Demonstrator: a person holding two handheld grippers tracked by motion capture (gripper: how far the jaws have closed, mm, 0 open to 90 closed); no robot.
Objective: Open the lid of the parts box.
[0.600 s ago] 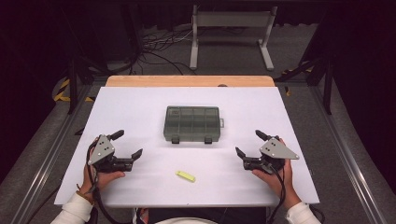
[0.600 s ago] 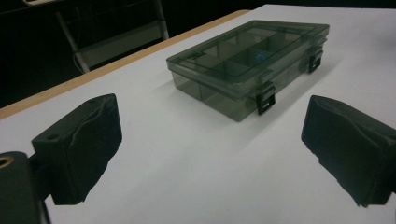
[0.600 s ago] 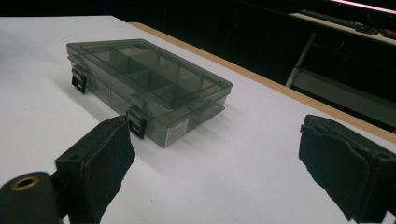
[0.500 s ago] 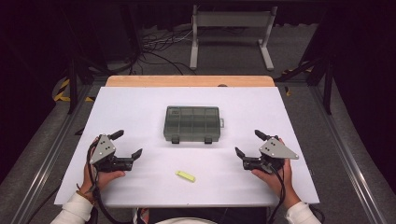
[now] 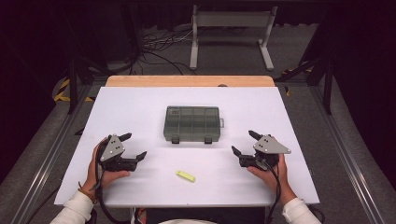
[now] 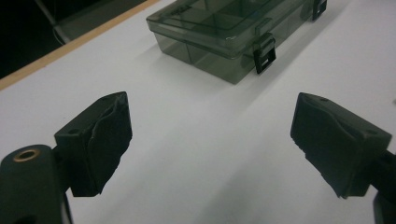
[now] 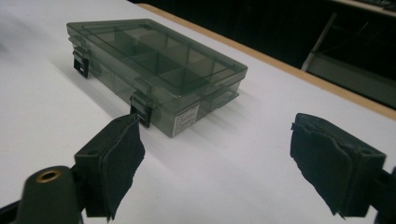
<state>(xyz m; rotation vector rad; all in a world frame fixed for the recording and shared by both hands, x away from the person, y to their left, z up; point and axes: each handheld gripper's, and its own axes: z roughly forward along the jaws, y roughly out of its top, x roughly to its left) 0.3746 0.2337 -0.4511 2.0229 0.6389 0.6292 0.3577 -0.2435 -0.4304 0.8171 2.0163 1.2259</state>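
**Both grippers wide, box between them**

On the white table (image 5: 140, 112) your two grippers sit low and near your edge, one to each side, with the smoky grey compartment box (image 5: 192, 123) lying farther out, between them and well apart from both. Your left gripper (image 5: 132, 147) stands with its jaws spread wide and nothing between them — in the left gripper view you see only bare white tabletop in the gap, with the box (image 6: 229, 35) ahead and a little to the right. Your right gripper (image 5: 244, 143) is spread just as wide and also carries nothing; in the right gripper view the box (image 7: 154, 70) lies ahead and to the left, its near corner just past the left jaw.

The box lies flat with its lid down, and both black latches (image 5: 175, 139) on the side facing you look closed. Through the clear lid you can make out dividers, though what the compartments hold cannot be told.

A small yellow piece (image 5: 186, 176) lies flat on the table close to your edge — between your two hands, nearer than the box, touching neither gripper.

Each of your hands wraps its gripper from behind, white sleeves (image 5: 74, 210) at the table's near edge.
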